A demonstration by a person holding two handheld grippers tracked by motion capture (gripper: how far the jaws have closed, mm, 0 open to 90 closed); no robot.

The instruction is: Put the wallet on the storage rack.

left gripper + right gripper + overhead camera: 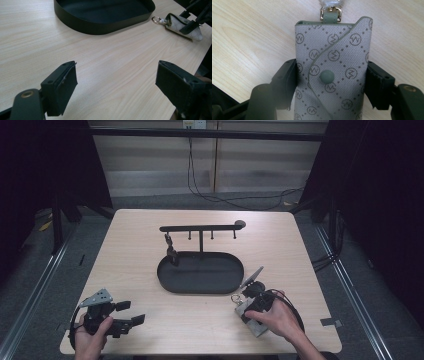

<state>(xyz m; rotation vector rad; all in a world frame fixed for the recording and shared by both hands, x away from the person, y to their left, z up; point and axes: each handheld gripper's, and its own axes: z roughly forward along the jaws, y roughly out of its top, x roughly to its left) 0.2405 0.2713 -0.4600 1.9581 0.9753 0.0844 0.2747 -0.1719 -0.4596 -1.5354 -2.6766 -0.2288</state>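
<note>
Right gripper view: claw around patterned fabric pouch

A light wooden table carries a black oval tray (centre) and a grey patterned key pouch.

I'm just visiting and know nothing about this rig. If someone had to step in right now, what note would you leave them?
Right gripper: shut on the grey key pouch, which lies flat on the table near the front right.
Left gripper: open, holding nothing, low over the table at front left.
Black oval tray with its hook rack stands mid-table; one small item already hangs from the left hook.
Done: pouch gripped.
Left, probably: lift it and hang it by its ring on a free hook.
</note>
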